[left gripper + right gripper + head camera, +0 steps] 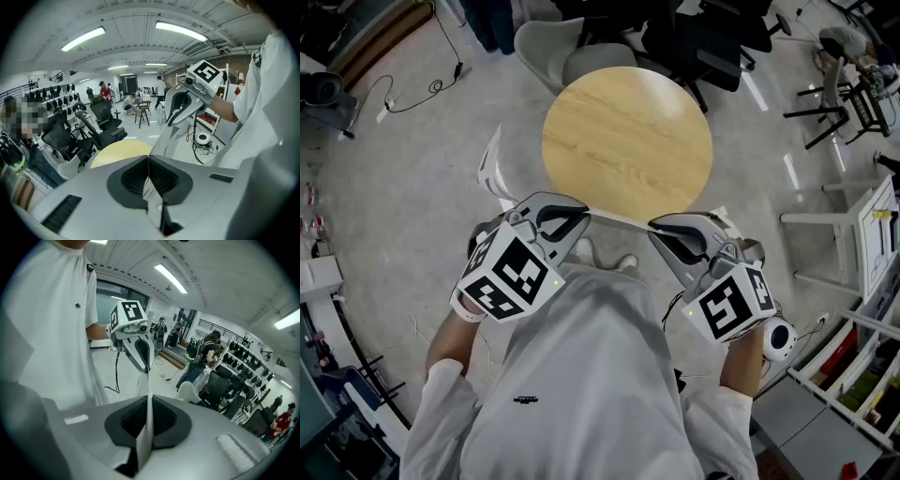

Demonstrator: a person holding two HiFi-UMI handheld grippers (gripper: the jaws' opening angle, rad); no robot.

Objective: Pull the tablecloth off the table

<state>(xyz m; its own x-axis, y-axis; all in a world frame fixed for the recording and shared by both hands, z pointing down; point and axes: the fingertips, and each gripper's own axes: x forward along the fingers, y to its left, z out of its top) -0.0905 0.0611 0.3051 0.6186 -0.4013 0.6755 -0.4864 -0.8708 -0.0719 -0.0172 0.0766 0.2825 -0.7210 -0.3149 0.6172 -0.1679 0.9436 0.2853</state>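
Observation:
The round wooden table [628,141] stands bare in front of me; its top also shows in the left gripper view [119,151]. The pale tablecloth [619,220] is off it and stretched taut between my two grippers, near the table's near edge. My left gripper [581,214] is shut on one end of the cloth [164,138], pinched between the black pads [136,176]. My right gripper [654,225] is shut on the other end, a thin strip [149,394] running up to the left gripper [140,350]. A flap of the cloth [491,167] hangs at the left.
A grey chair [567,52] and black office chairs [703,42] stand beyond the table. A cable [412,98] lies on the floor at the left. White frames and shelving [862,234] line the right side. Several people [105,91] stand far back.

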